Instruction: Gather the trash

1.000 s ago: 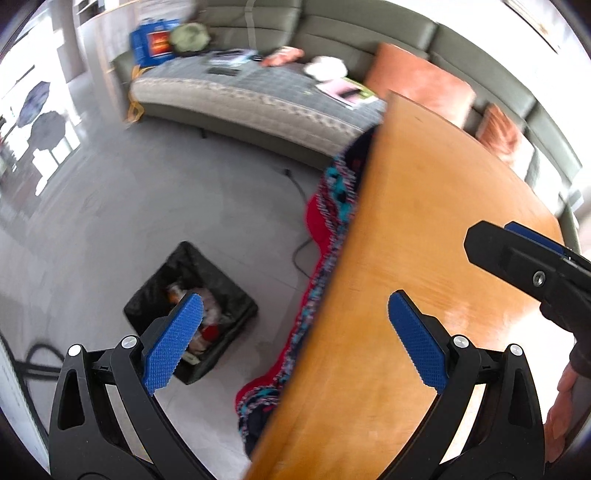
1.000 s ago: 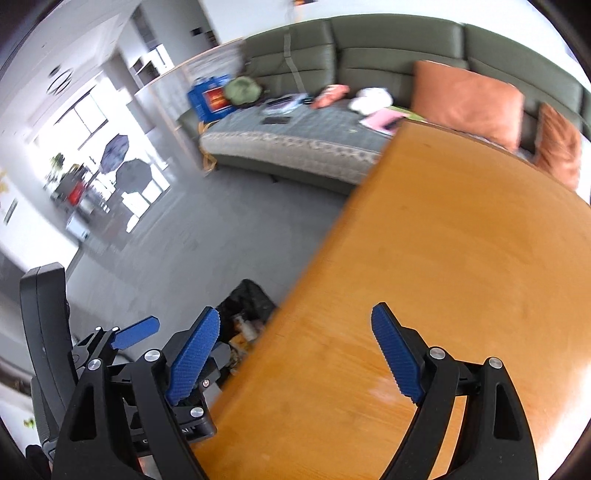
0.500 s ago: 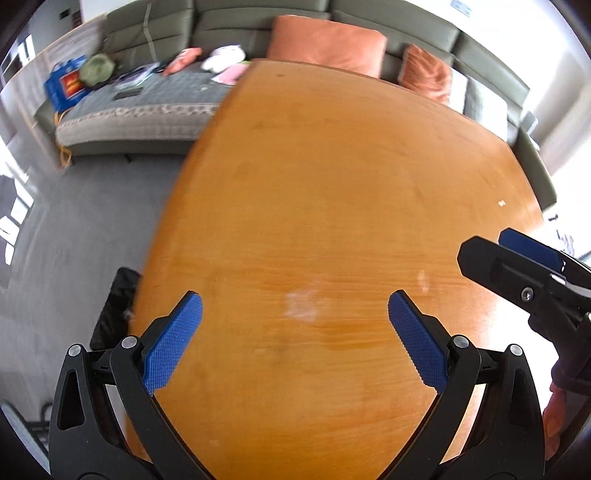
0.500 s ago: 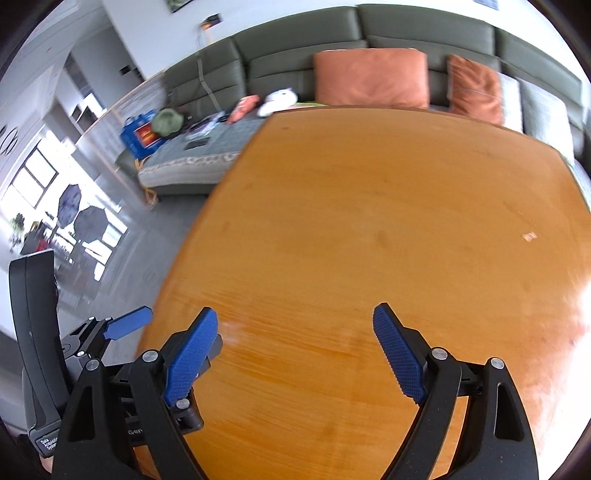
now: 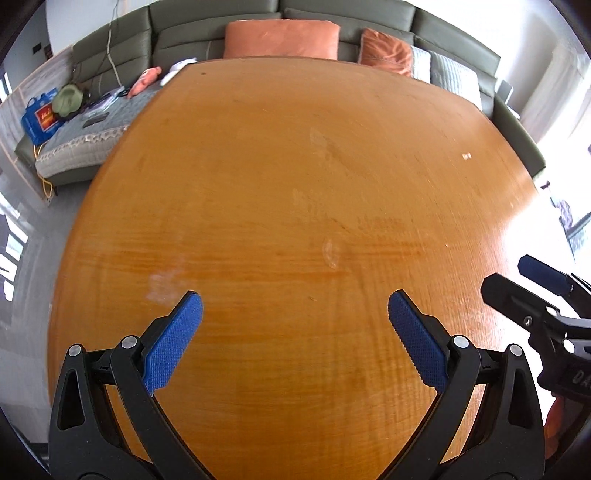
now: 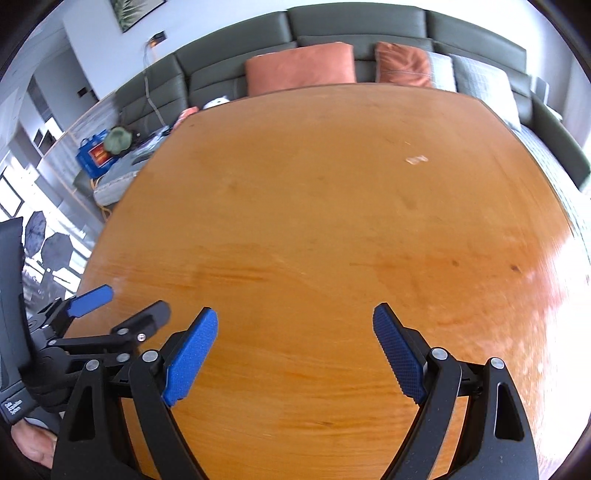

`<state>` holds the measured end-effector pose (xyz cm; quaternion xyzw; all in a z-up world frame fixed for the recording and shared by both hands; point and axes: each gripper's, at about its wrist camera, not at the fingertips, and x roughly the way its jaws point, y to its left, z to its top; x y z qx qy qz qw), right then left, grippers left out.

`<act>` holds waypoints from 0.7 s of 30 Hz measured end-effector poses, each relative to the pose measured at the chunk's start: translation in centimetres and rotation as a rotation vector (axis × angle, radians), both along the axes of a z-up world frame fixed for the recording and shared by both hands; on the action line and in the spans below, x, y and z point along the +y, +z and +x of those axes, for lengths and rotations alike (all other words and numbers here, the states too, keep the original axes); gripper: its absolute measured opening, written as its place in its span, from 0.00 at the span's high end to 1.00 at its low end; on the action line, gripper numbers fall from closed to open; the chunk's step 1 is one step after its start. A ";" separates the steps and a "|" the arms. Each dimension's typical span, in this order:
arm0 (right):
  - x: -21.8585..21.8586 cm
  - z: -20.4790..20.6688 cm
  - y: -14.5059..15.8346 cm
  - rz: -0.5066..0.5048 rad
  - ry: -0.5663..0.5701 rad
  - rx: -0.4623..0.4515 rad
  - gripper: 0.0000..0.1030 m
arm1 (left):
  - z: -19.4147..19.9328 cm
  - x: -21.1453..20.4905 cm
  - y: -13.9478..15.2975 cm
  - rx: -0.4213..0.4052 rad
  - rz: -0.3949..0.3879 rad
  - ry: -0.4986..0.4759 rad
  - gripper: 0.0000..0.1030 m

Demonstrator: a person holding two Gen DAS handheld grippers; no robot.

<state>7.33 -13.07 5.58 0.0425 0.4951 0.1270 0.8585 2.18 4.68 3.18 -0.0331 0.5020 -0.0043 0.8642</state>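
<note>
While hovering over wooden table (image 5: pixel 295 177), left gripper (image 5: pixel 294 326) and right gripper (image 6: pixel 294 341) both spread, holding nothing.

Tiny pale scrap (image 6: pixel 416 159) on table (image 6: pixel 314 221) (unidentifiable)

The table (image 5: pixel 295 184) is warm orange-brown wood with streaked grain and pale scuffs. The left gripper (image 5: pixel 295 317) and right gripper (image 6: pixel 295 332) are black with blue, finely dotted pads (image 5: pixel 173 339). Behind, the sofa (image 6: pixel 351 26) is dark grey-green and carries two rust-orange cushions (image 6: pixel 299 68). A blue bag (image 5: pixel 38 118) bears a red panel.
</note>
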 end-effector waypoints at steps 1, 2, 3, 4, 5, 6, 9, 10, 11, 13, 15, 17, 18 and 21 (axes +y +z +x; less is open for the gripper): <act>-0.4 -0.2 -0.4 -0.006 -0.004 -0.002 0.16 | 0.0 -0.4 -0.2 -0.001 0.002 -0.002 0.06; -0.7 -0.4 -0.7 -0.013 -0.006 -0.002 0.16 | -0.2 -0.9 -0.5 -0.004 0.007 -0.003 0.06; -1.0 -0.5 -1.0 -0.019 -0.009 -0.003 0.16 | -0.3 -1.3 -0.7 -0.006 0.011 -0.003 0.06; -1.3 -0.6 -1.4 -0.026 -0.015 -0.007 0.16 | -0.4 -1.7 -1.0 -0.012 0.014 -0.004 0.06; -1.8 -0.8 -1.7 -0.030 -0.021 -0.010 0.16 | -0.5 -2.0 -1.2 -0.018 0.019 -0.002 0.06; -2.0 -0.8 -2.1 -0.038 -0.028 -0.009 0.16 | -0.6 -2.4 -1.5 -0.026 0.026 -0.001 0.06; -2.6 -0.6 -3.0 -0.058 -0.046 -0.012 0.16 | -0.9 -2.8 -1.9 -0.045 0.037 0.005 0.06; -2.6 -0.6 -3.0 -0.073 -0.051 -0.032 0.16 | -0.9 -3.0 -2.1 -0.053 0.041 0.008 0.06; -2.5 -0.5 -3.2 -0.079 -0.050 -0.034 0.16 | -0.9 -3.0 -2.2 -0.058 0.043 0.011 0.06; -2.4 -0.3 -3.2 -0.098 -0.050 -0.046 0.15 | -0.8 -3.1 -2.6 -0.062 0.041 0.015 0.06; -2.2 -0.2 -3.4 -0.120 -0.050 -0.055 0.12 | -0.8 -3.1 -2.7 -0.077 0.059 0.016 0.06; -1.9 -0.2 -3.6 -0.147 -0.049 -0.065 0.08 | -0.8 -3.4 -2.8 -0.091 0.069 0.009 0.06; -1.8 -0.2 -3.8 -0.164 -0.049 -0.068 0.04 | -0.7 -3.4 -2.8 -0.091 0.067 0.010 0.06; -1.8 -0.7 -4.0 -0.170 -0.056 -0.095 0.03 | -0.5 -3.4 -2.9 -0.090 0.069 0.013 0.06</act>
